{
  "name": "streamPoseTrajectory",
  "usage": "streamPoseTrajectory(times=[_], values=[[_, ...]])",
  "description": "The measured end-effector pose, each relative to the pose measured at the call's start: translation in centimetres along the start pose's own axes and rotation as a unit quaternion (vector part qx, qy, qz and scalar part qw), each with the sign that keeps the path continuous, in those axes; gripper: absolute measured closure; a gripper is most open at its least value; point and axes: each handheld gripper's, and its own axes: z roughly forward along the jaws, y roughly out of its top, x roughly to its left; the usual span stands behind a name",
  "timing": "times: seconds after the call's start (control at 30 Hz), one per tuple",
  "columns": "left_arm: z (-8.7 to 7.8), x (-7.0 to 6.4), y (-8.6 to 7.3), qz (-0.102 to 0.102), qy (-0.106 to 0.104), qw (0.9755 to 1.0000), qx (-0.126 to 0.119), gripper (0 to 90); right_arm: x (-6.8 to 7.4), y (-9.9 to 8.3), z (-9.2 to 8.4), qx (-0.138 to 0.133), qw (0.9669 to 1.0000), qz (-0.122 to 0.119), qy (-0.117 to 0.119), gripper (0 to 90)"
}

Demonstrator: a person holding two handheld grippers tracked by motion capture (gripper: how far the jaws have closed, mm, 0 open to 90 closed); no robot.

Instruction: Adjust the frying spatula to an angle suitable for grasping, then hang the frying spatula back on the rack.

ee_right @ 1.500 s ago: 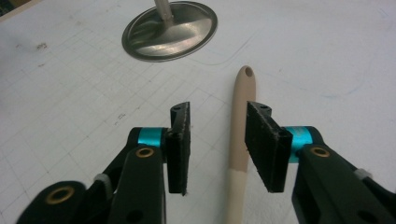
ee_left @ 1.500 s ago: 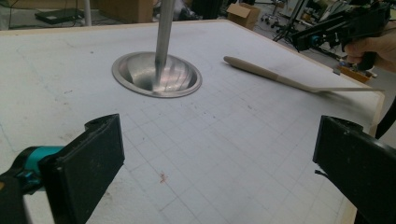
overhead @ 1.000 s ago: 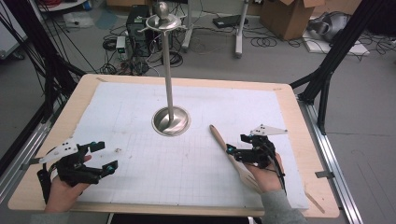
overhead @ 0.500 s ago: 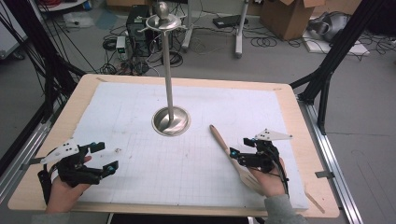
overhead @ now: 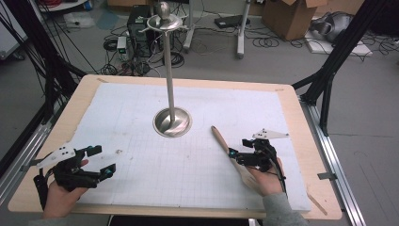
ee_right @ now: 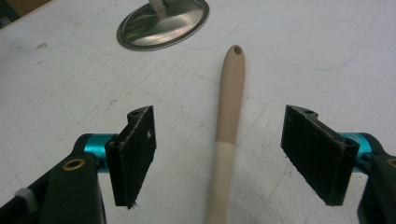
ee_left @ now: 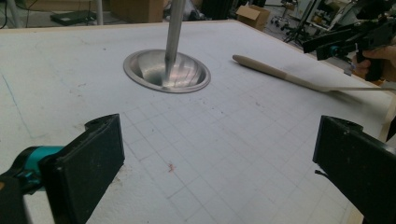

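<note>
Your right gripper [overhead: 234, 156] is released, jaws spread wide, straddling the wooden spatula [overhead: 226, 150] without touching it. In the right gripper view the spatula [ee_right: 227, 130] runs up the gap between both pads [ee_right: 137, 154], handle end with its hang hole pointing away toward the metal stand base [ee_right: 163, 21].

The spatula lies flat on the white gridded mat [overhead: 141, 117] on the right half of the tabletop [overhead: 301, 127], handle tip angled toward the stand [overhead: 172, 121], blade end under your right hand [overhead: 266, 179]. It's near the stand base but apart from it.

Your left gripper [overhead: 101, 162] is also released, nothing between the jaws; it sits at the front-left of the mat, well apart from the spatula. The left gripper view has its pads [ee_left: 88, 168] wide open over bare grid, with the stand [ee_left: 166, 72], spatula [ee_left: 280, 74] and right gripper [ee_left: 350, 39] farther off.
</note>
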Motion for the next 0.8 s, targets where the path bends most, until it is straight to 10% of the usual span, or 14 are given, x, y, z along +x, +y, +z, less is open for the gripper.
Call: streamPoseTrajectory(times=[0.8], values=[[0.1, 0.1, -0.1, -0.002, -0.001, 1.0000, 0.003, 2.5, -0.6, -0.2, 1.7, 0.016, 0.9997, 0.014, -0.013, 25.7]])
